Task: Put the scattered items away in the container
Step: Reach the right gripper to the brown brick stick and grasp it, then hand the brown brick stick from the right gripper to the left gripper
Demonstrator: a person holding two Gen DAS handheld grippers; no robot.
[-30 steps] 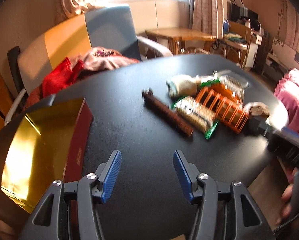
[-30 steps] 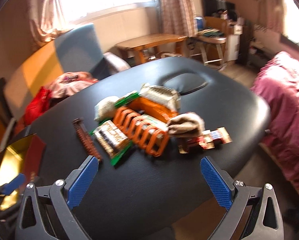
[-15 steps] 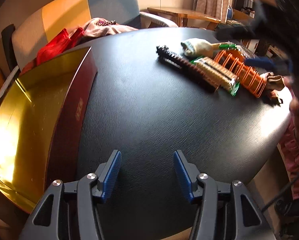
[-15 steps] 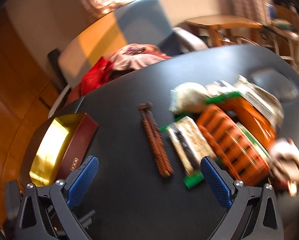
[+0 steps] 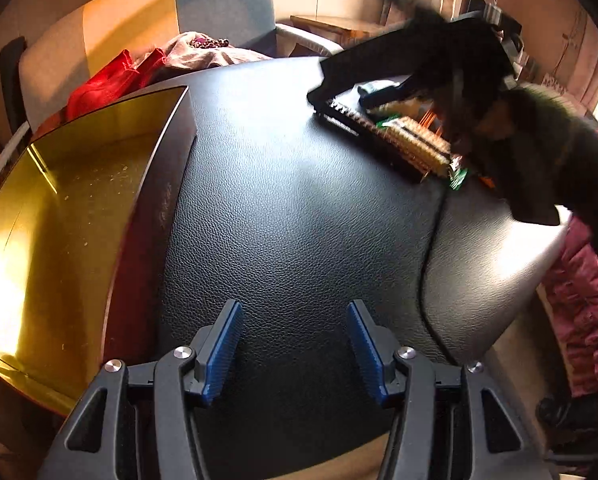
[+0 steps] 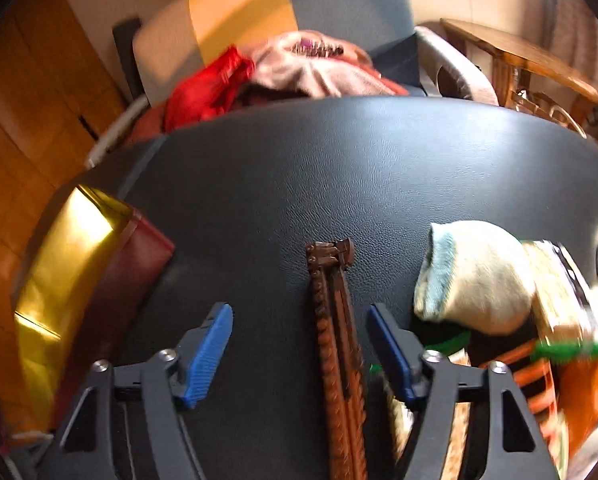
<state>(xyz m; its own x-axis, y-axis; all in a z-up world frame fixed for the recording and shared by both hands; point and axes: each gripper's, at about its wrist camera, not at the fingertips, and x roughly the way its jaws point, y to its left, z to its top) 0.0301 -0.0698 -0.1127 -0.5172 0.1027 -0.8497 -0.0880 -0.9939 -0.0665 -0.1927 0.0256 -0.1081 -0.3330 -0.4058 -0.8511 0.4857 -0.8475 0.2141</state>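
A gold-lined maroon box (image 5: 59,220) sits at the left of the black table (image 5: 299,220); it also shows in the right wrist view (image 6: 71,276). My left gripper (image 5: 295,354) is open and empty, low over the table beside the box. My right gripper (image 6: 301,354) is open, low over the table, with a long brown serrated stick (image 6: 335,340) lying between its fingers, nearer the right finger (image 6: 391,354). In the left wrist view the right gripper (image 5: 419,68) is a dark blur over the stick (image 5: 363,136). A pale rolled sock (image 6: 471,276) lies just right of the stick.
A green-wrapped snack pack (image 5: 423,148) and an orange wire rack (image 6: 555,384) lie in the pile at the right. An armchair with red and pink clothes (image 6: 283,68) stands behind the table. A pink quilt (image 5: 587,312) lies beyond the table's right edge.
My right gripper swung left from the orange rack and dropped down around the brown stick. My left gripper moved closer to the box and lower over the table.
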